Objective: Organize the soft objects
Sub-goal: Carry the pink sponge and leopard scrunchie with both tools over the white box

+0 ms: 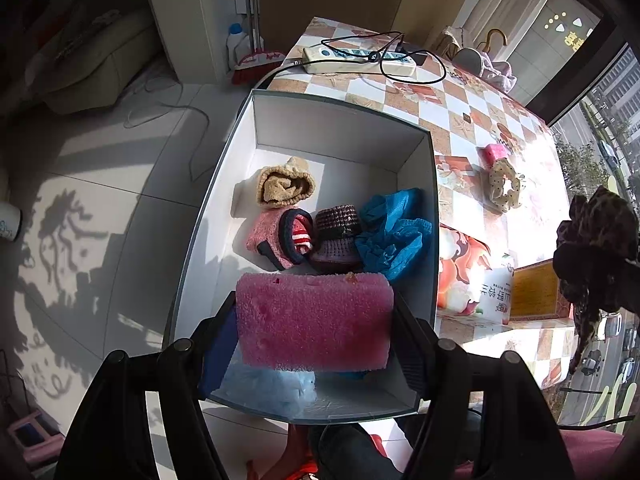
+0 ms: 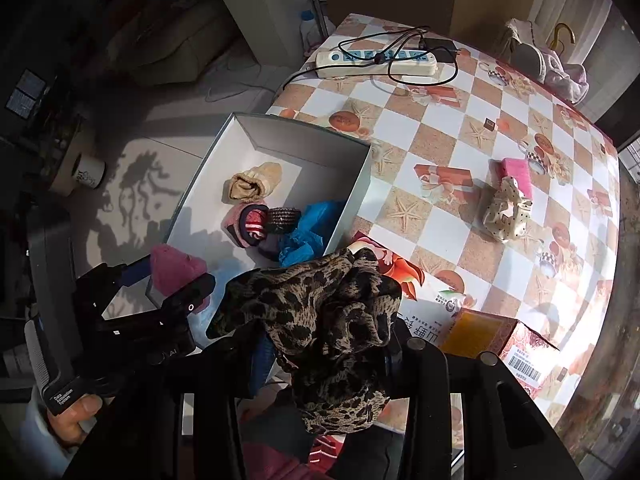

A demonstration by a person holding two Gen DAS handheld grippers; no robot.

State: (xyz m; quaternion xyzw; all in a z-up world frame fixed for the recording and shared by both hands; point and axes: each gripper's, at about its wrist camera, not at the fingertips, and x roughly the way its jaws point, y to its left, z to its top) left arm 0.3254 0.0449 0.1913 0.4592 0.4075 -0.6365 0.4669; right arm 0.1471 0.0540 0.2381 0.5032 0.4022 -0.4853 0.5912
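Box at desk edge held socks, blue cloth. Left tongs clamped pink sponge, long axis crosswise; right tongs clamped leopard cloth.

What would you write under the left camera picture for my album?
Left gripper holds a pink sponge over the white box of soft things.

Leopard cloth hides right tongs (fingertips unseen); label print unreadable.
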